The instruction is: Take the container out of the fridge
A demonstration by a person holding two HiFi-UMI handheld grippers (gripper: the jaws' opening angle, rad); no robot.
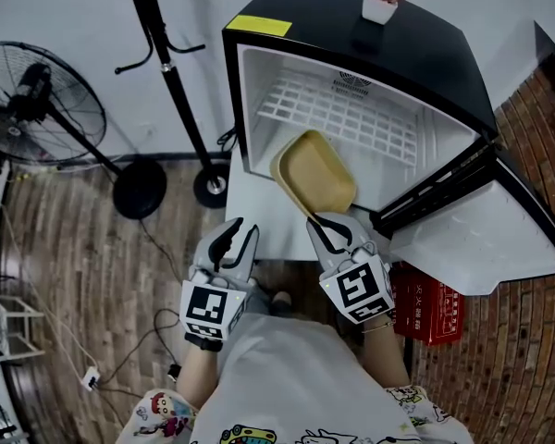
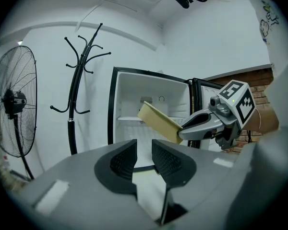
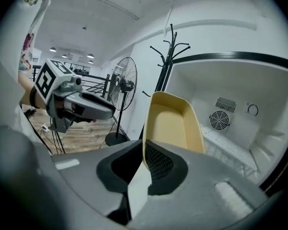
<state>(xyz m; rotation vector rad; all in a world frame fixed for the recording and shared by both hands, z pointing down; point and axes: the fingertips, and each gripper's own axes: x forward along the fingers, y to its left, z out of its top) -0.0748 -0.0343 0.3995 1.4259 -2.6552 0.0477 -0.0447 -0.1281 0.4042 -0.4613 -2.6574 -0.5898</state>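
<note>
A shallow yellow container hangs tilted in front of the open mini fridge, outside its white cavity. My right gripper is shut on the container's near rim; in the right gripper view the rim is pinched between the pads at my right gripper. My left gripper is to the left of it, apart from the container, and open. In the left gripper view my left gripper has nothing between its jaws, and the container shows beyond it, held by the right gripper.
The fridge door stands open to the right. A wire shelf lies inside, and a small potted plant sits on top. A coat stand and a floor fan stand to the left. A red box lies on the floor.
</note>
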